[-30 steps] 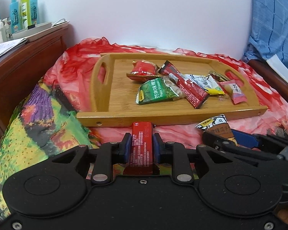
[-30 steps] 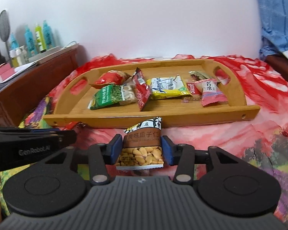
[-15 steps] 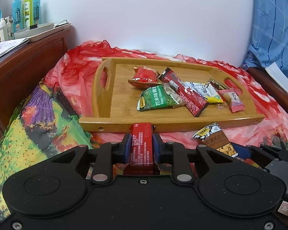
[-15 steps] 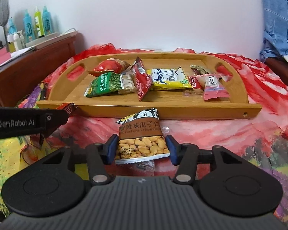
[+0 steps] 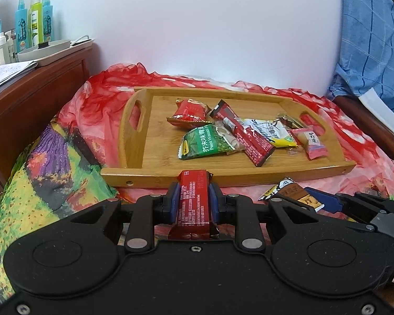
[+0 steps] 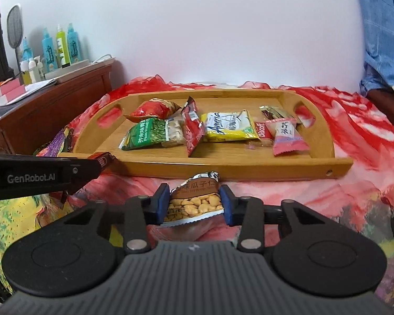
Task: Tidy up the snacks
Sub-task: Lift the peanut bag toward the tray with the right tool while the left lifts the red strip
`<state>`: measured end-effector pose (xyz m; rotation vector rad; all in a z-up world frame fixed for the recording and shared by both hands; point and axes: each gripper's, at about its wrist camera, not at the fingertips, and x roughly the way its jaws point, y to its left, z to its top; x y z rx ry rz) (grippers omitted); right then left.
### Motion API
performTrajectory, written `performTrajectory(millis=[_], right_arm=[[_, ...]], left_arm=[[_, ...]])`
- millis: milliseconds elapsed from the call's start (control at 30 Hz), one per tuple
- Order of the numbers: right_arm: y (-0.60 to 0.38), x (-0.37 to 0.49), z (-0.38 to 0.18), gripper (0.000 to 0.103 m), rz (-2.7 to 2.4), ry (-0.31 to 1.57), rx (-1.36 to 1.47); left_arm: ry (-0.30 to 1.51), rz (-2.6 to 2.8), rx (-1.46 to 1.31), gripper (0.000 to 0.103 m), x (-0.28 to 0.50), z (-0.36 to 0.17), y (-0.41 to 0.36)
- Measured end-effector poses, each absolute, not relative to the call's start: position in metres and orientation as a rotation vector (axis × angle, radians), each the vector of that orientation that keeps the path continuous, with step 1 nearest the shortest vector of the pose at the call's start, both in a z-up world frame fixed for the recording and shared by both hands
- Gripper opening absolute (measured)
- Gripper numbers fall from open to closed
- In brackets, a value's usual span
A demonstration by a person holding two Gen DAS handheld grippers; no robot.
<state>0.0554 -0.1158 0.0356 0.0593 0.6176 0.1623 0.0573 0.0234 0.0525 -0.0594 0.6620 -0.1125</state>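
Observation:
My left gripper (image 5: 193, 200) is shut on a red snack bar packet (image 5: 193, 197), held just in front of the near rim of the bamboo tray (image 5: 149, 176). My right gripper (image 6: 194, 202) is shut on a sunflower-seed packet (image 6: 194, 202), also in front of the tray's near rim (image 6: 223, 169). The seed packet shows at the lower right of the left wrist view (image 5: 293, 193). In the tray lie a green wasabi-pea bag (image 6: 147, 134), a red bag (image 6: 155, 109), a dark red bar (image 6: 193, 128), a yellow bag (image 6: 229, 127) and a pink candy (image 6: 286, 136).
The tray sits on a bed with a red and multicoloured floral cover (image 5: 47, 173). A dark wooden cabinet (image 5: 31, 97) with bottles (image 5: 34, 22) and papers stands at the left. Blue checked cloth (image 5: 367, 39) hangs at the right. A white wall is behind.
Both grippers have lifted and pulled back a little from the tray, each still holding its packet. The seed packet has tilted in the right gripper.

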Motion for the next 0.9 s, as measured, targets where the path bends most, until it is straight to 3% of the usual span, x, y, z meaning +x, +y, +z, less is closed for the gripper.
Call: performTrajectory(millis=[233, 267, 467, 533, 600, 900], right_arm=[[-0.120, 0.047, 0.029, 0.050, 0.164, 0.629, 0.071], [-0.119, 0.047, 0.028, 0.062, 0.157, 0.632, 0.071], [-0.113, 0.046, 0.019, 0.076, 0.102, 0.634, 0.050], [-0.110, 0.043, 0.013, 0.075, 0.097, 0.633, 0.016], [-0.102, 0.039, 0.010, 0.057, 0.111, 0.612, -0.051], [-0.107, 0.035, 0.016, 0.056, 0.161, 0.597, -0.001]], left_arm=[[0.674, -0.110, -0.055, 0.023, 0.057, 0.050, 0.022], [0.676, -0.109, -0.054, 0.023, 0.057, 0.050, 0.021], [0.686, -0.107, -0.047, 0.023, 0.057, 0.047, 0.019], [0.689, -0.106, -0.045, 0.023, 0.058, 0.047, 0.019], [0.692, -0.106, -0.044, 0.023, 0.058, 0.046, 0.018], [0.673, -0.110, -0.050, 0.023, 0.057, 0.052, 0.017]])
